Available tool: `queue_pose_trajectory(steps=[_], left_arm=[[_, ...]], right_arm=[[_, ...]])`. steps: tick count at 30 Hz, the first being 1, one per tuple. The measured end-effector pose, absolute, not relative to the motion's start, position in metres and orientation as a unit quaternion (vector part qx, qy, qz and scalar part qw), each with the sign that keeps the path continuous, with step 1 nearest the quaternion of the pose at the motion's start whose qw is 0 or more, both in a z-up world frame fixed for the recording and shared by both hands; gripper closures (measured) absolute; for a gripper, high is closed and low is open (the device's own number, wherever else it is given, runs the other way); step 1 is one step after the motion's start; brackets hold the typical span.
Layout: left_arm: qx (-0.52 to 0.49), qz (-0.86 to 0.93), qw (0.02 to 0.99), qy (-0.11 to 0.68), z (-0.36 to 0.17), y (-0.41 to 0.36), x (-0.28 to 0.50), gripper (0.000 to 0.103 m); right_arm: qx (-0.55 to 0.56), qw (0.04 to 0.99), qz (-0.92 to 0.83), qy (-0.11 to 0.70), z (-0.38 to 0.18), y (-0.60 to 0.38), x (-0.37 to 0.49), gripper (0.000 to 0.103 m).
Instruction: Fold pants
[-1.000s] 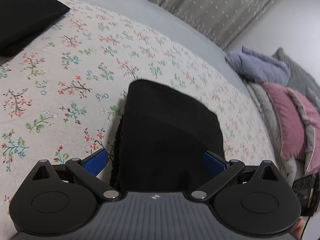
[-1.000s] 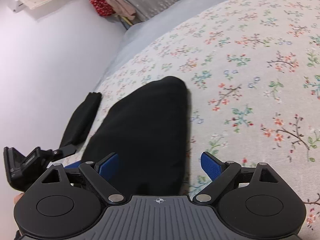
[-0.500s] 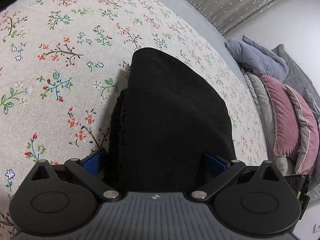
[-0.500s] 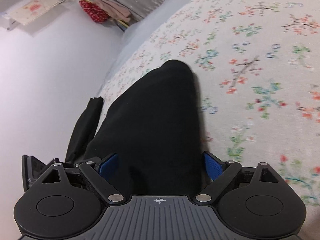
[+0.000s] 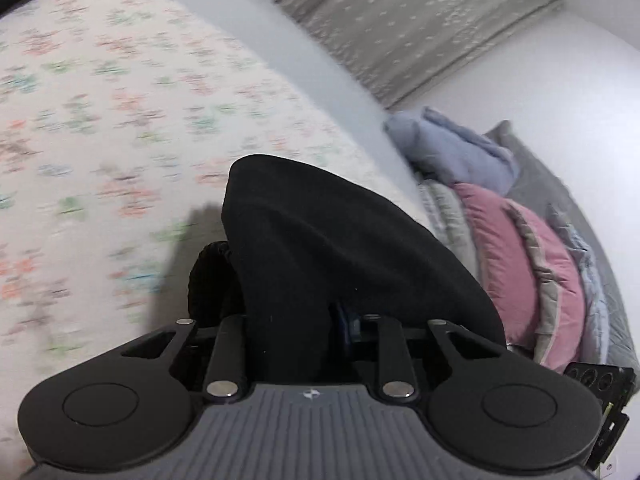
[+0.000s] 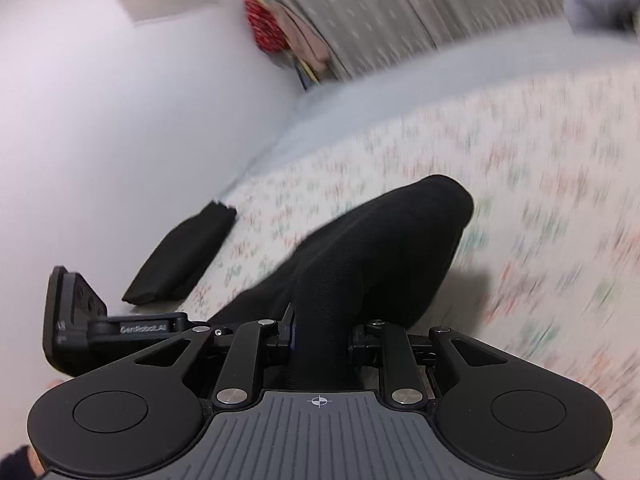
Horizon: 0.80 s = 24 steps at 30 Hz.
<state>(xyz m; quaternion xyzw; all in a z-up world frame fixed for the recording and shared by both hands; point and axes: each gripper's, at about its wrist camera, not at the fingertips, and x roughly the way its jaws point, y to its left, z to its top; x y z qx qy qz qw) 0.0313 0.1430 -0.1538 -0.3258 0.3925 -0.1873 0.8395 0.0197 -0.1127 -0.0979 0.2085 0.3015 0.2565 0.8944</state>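
The folded black pants point(image 5: 320, 248) fill the middle of the left wrist view, lifted off the floral bedspread point(image 5: 100, 140). My left gripper point(image 5: 294, 328) is shut on their near edge, the cloth bunched between the jaws. In the right wrist view the same black pants point(image 6: 380, 248) rise from my right gripper point(image 6: 322, 336), which is shut on their other near edge. The fingertips of both grippers are hidden by cloth. The bedspread point(image 6: 540, 200) is blurred by motion.
A second folded black garment point(image 6: 184, 256) lies near the wall at the bed's edge. Pink and grey pillows point(image 5: 532, 272) and a blue blanket point(image 5: 452, 152) are piled at the right. Grey curtains point(image 5: 400, 20) hang behind the bed.
Both grippers went from open around the pants' near edge to shut on it. The pants have been lifted off the bed and the views swing upward.
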Motion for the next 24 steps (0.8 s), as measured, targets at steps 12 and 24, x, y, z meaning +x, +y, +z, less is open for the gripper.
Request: queue_pose_trajectory(steps=[12, 24], left_arm=[[-0.224, -0.178, 0.855, 0.434, -0.182, 0.034, 0.069, 0.049], [-0.247, -0.134, 0.873, 0.399, -0.155, 0.063, 0.054, 0.044]], right_arm=[[0.24, 0.864, 0.184, 0.403, -0.165, -0.23, 0.075, 0.077], [0.193, 0.899, 0.13, 0.371, -0.141, -0.253, 0.055, 0.035]])
